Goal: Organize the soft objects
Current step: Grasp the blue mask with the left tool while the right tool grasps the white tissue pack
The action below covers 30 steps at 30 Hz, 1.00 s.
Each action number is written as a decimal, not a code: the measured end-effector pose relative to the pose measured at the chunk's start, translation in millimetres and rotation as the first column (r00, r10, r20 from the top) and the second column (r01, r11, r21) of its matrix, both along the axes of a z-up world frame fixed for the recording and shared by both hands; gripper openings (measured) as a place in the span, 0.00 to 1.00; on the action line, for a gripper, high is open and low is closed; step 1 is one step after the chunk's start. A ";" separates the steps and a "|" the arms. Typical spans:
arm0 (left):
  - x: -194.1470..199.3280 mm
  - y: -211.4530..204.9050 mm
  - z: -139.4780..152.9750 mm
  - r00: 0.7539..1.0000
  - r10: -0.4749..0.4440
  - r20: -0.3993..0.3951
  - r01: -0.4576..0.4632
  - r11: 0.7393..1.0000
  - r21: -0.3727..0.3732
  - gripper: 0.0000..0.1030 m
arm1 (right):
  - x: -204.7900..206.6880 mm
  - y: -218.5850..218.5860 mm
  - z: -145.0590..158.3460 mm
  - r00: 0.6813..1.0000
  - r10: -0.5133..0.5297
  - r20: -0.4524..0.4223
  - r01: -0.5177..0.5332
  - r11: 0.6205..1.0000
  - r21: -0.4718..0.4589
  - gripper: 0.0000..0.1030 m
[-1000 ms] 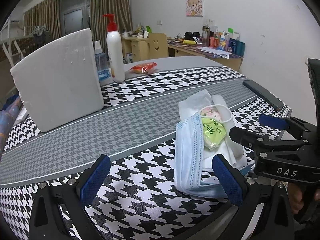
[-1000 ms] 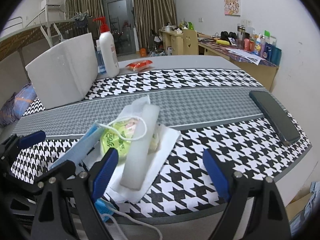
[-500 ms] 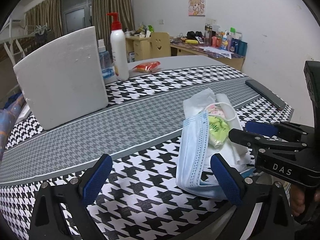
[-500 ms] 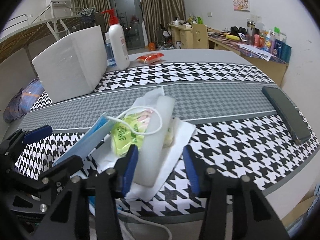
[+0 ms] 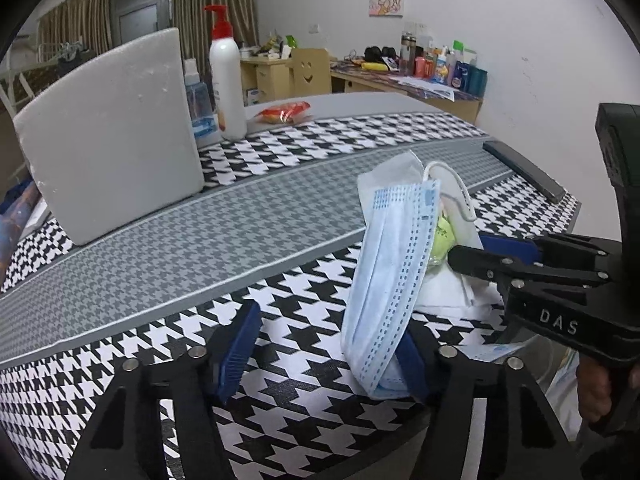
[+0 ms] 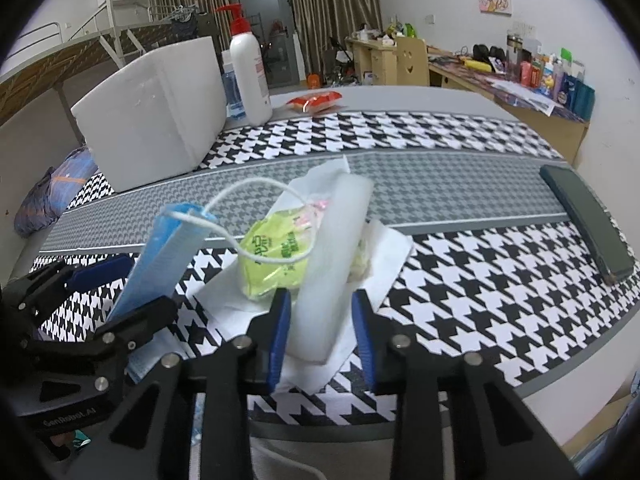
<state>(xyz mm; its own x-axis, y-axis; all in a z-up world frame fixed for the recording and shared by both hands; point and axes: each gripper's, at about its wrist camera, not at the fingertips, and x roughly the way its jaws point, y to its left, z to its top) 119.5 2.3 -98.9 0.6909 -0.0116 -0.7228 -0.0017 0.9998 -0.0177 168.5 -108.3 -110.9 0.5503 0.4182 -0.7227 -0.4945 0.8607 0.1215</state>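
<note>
A: Left side of the counter (image 5: pixel 240 232)?

B: Foam block (image 5: pixel 108 132), then pump bottle (image 5: pixel 226 76). The left tongs (image 5: pixel 324 354) are closing; the blue face mask (image 5: pixel 394 272) stands on edge against the right-hand pad, nothing touches the other.

A: And further right?

B: The right tongs (image 6: pixel 320 332) are closing around the white foam strip (image 6: pixel 334 256), pads at its sides. It lies on a tissue (image 6: pixel 384 256), beside a green packet (image 6: pixel 276 256). A dark phone (image 6: pixel 588 224) lies far right.
</note>
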 end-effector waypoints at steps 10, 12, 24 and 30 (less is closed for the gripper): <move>-0.3 0.1 -3.5 1.000 -0.016 -0.026 0.016 1.000 -0.013 0.23 | 3.2 -2.2 0.3 1.000 0.000 -0.010 0.000 1.000 0.010 0.21; -1.0 0.3 -3.1 1.000 -0.018 -0.024 0.018 1.000 -0.015 0.19 | 2.7 -1.9 1.4 1.000 0.000 -0.006 0.000 1.000 0.009 0.21; -8.2 3.3 4.5 1.000 -0.014 0.020 0.014 0.999 -0.031 0.13 | -1.7 -8.7 14.3 1.000 -0.023 0.019 0.022 0.999 0.035 0.20; -13.1 3.7 12.1 0.998 -0.025 0.050 0.027 0.999 -0.042 0.12 | -6.9 -11.3 21.2 0.999 -0.026 0.039 0.024 0.999 0.049 0.19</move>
